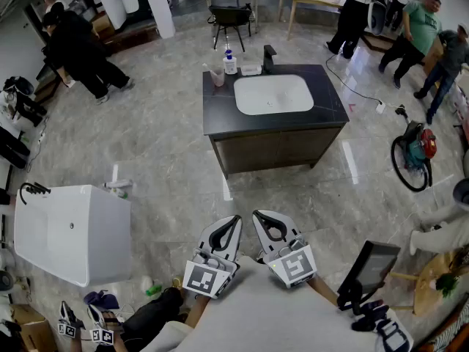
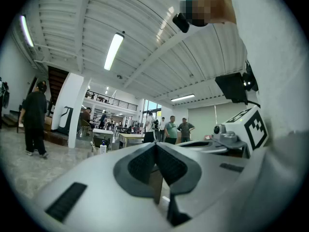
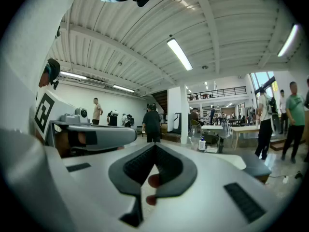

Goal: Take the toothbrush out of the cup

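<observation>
A clear cup (image 1: 218,76) with a toothbrush standing in it sits at the back left of a dark vanity counter (image 1: 220,116), left of the white sink (image 1: 272,94). Both grippers are held level, side by side, well short of the counter and close to the person's body. My left gripper (image 1: 235,219) is shut with nothing in it, its pads meeting at the tip (image 2: 155,144). My right gripper (image 1: 257,215) is also shut and empty (image 3: 155,145). In the gripper views the counter is small and far off, with only the soap bottle (image 3: 202,143) plain on it.
A soap bottle (image 1: 229,63), a soap dish (image 1: 250,70) and a black faucet (image 1: 269,56) stand behind the sink. A white bathtub (image 1: 73,233) is at the left, a tablet on a stand (image 1: 370,266) at the right. Several people stand around the hall.
</observation>
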A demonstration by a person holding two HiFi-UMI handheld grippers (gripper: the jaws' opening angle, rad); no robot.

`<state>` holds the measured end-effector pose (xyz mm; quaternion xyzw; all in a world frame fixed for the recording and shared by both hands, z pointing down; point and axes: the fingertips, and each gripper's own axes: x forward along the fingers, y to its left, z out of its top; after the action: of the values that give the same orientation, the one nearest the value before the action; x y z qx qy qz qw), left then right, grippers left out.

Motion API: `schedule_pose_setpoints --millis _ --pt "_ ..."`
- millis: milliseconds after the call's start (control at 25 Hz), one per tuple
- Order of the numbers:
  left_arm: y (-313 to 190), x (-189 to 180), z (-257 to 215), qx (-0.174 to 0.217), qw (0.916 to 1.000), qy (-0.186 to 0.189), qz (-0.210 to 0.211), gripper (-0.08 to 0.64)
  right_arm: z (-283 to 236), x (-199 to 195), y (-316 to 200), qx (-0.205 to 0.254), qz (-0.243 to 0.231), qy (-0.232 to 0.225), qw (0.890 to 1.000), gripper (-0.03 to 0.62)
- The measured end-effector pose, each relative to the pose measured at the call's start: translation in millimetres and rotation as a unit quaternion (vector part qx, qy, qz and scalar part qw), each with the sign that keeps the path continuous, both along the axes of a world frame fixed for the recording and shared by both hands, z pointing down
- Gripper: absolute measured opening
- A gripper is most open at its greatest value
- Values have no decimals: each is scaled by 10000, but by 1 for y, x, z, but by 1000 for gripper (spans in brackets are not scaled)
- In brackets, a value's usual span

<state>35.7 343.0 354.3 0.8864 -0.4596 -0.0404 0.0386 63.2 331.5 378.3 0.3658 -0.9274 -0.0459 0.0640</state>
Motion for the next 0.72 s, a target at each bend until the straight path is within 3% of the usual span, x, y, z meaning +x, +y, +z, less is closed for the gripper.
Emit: schedule_pose_setpoints --millis 280,440,600,720 --pt "-2 0 -2 5 10000 -5 -2 3 -4 0 -3 26 26 -128 9999 5" --pt "-3 -1 5 -2 9997 -242 33 3 -4 0 -4 37 42 -168 9998 5" --pt "-5 2 1 2 10000 -40 49 3 -4 2 -6 43 78 -151 9998 5" --pt "-5 3 1 21 9999 -88 76 3 -9 4 -7 42 132 -482 9987 5"
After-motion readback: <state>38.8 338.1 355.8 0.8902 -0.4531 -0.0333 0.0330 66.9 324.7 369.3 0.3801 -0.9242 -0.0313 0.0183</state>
